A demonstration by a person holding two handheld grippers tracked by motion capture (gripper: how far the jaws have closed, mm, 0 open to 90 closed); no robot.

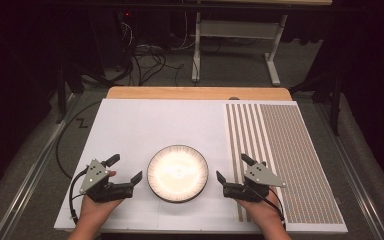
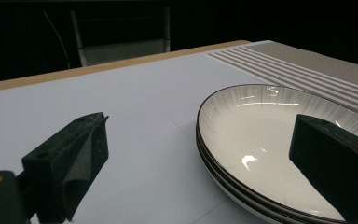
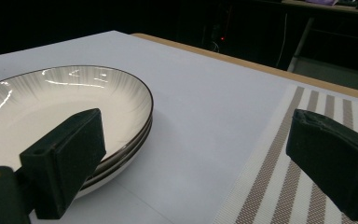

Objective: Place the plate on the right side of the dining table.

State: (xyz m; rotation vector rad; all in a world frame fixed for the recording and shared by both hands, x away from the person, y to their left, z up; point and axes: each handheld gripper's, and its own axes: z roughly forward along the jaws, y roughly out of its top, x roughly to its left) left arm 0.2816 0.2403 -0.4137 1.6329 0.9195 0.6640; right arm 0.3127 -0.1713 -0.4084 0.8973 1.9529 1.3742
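Observation:
A stack of white plates [image 1: 177,173] with dark rims and ribbed walls sits on the white table sheet near the front middle. Two or three rims show at the stack's edge in the left gripper view [image 2: 270,140] and in the right gripper view [image 3: 65,107]. My left gripper [image 1: 126,168] rests just left of the stack, open and empty, its right jaw close beside the plate rim. My right gripper [image 1: 233,168] rests just right of the stack, open and empty, over the border between the sheet and a striped mat [image 1: 280,150].
The brown and white woven mat [image 3: 307,154] covers the table's right side. A wooden table edge [image 1: 195,93] runs along the back. Behind it are cables and a white desk frame [image 1: 240,45] on the floor. A black cable [image 1: 62,145] loops off the table's left.

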